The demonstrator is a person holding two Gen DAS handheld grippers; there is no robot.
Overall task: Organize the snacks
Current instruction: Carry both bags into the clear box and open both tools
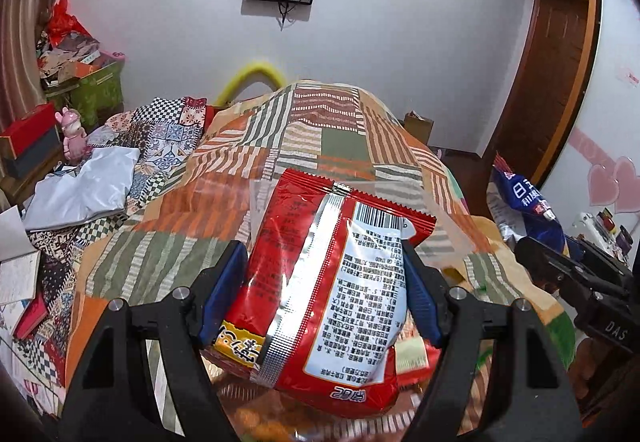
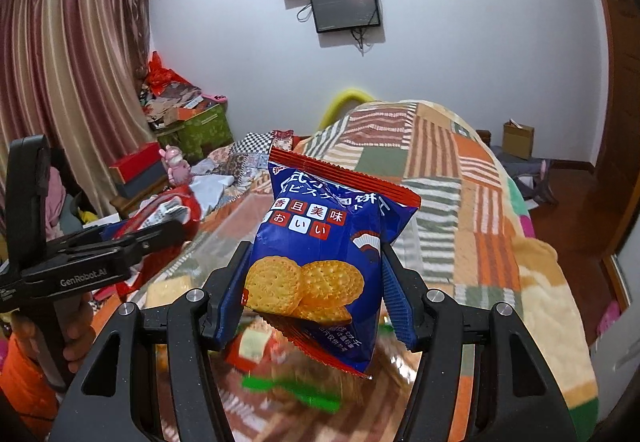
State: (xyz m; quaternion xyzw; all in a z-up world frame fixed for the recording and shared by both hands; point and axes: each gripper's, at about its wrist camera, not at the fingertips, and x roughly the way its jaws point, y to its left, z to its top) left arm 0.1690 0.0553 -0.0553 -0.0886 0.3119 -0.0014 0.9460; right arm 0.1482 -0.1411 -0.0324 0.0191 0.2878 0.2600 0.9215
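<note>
Two packets aloft: your left tool (image 1: 320, 278) clamps the red snack bag (image 1: 328, 282), your right tool (image 2: 314, 290) the blue biscuit packet (image 2: 320, 258), both raised above the bed (image 2: 460, 202), likely for sorting.

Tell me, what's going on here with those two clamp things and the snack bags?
A person is sorting snacks with a handheld gripper in each hand. The left gripper is shut on a red snack bag, its printed back facing the camera. The right gripper is shut on a blue biscuit bag. Both bags are held up above a bed with a patchwork blanket.
</note>
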